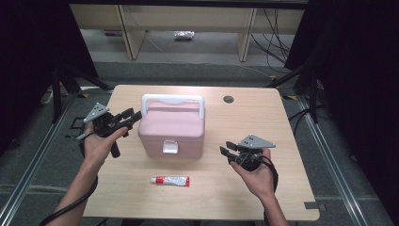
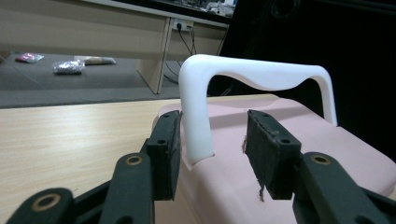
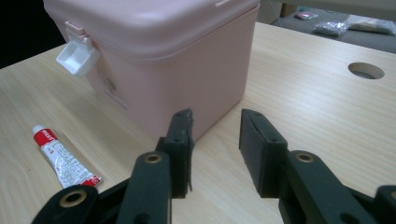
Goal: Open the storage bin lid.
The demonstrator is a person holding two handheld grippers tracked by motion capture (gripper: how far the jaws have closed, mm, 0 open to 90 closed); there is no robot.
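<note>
Left tongs straddle box handle

Left tongs (image 2: 212,154) sit at the left end of the pink box (image 1: 171,129), jaws apart around the near leg of its white handle (image 2: 198,112); one pad seems to brush the leg, the other stands clear, no grip. Right tongs (image 3: 215,149) hover off the box's right side near its lower corner, jaws apart with nothing between them. Box stands mid-desk (image 1: 263,117), lid down, white latch (image 3: 77,55) on its front. Red-and-white tube (image 1: 170,181) lies in front of the box, apart from it.

A lab: black curtains (image 1: 28,47), metal floor rails (image 1: 28,174) and loose cables (image 1: 275,42) surround the table (image 1: 263,122).
</note>
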